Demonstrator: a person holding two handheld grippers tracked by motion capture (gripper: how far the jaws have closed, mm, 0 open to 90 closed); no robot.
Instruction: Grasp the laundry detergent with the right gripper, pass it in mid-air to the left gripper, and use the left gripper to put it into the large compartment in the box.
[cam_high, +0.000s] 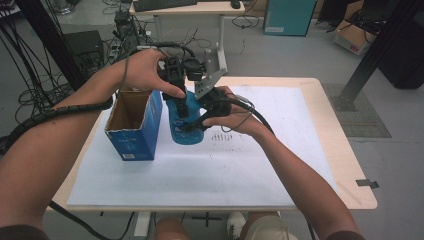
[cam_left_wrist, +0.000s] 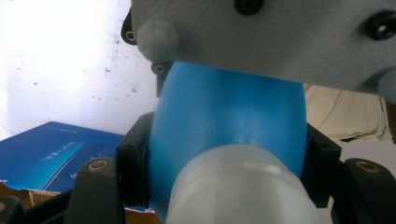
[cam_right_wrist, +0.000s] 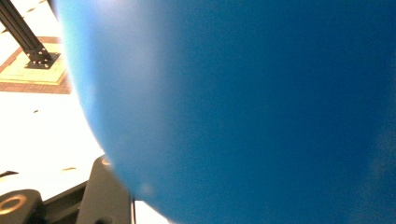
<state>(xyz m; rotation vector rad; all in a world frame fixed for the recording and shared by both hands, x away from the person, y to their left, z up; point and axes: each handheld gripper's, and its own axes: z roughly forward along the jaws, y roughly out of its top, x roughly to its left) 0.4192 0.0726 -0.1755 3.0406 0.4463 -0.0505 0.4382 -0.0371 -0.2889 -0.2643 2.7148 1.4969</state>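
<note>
print on the blue box (cam_left_wrist: 51, 154) is too small to read.

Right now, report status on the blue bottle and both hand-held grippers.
Left hand-held gripper shut on blue bottle near its white cap. Right hand-held gripper shut on bottle body. Open blue box stands close beside it.
</note>
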